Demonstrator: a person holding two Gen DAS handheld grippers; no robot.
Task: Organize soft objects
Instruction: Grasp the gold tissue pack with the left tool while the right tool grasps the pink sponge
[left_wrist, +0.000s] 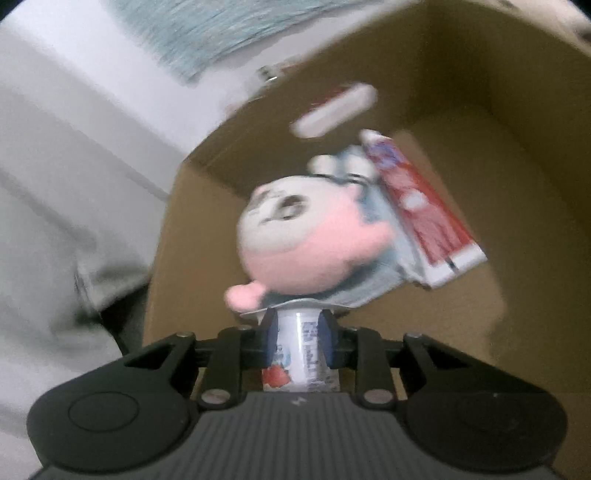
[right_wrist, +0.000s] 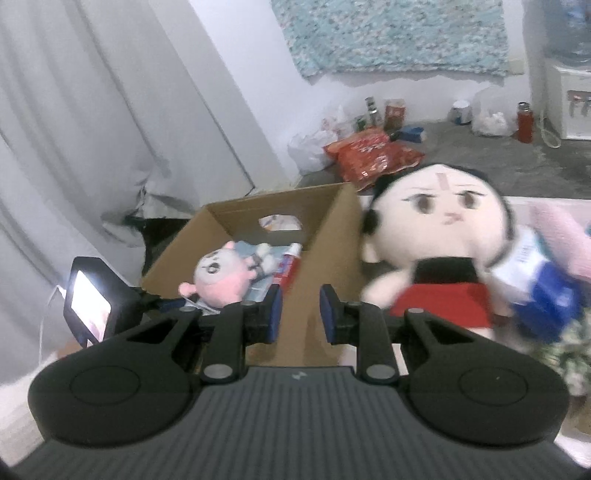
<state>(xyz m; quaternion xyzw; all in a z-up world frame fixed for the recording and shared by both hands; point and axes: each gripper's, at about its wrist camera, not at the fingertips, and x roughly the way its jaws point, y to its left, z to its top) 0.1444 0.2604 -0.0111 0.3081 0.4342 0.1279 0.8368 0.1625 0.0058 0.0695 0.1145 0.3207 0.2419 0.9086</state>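
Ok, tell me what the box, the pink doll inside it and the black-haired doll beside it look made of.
Box: plain corrugated cardboard, matte brown, with folded walls and a cut handle slot.
Pink doll: apparently plush fabric, with a soft fuzzy outline and a stitched-looking face.
Black-haired doll: likewise plush, matte cream cloth, rounded stuffed limbs; blur hides any finer weave.

We saw the left wrist view smeared by motion blur. The print on the white tube (left_wrist: 301, 354) between the pads was unreadable, and its lower end was hidden behind the gripper body. The pink plush toy (left_wrist: 295, 240) covered most of a pale blue packet (left_wrist: 384, 266). In the right wrist view, the dark-haired doll (right_wrist: 439, 236) was blurred, its legs hidden.
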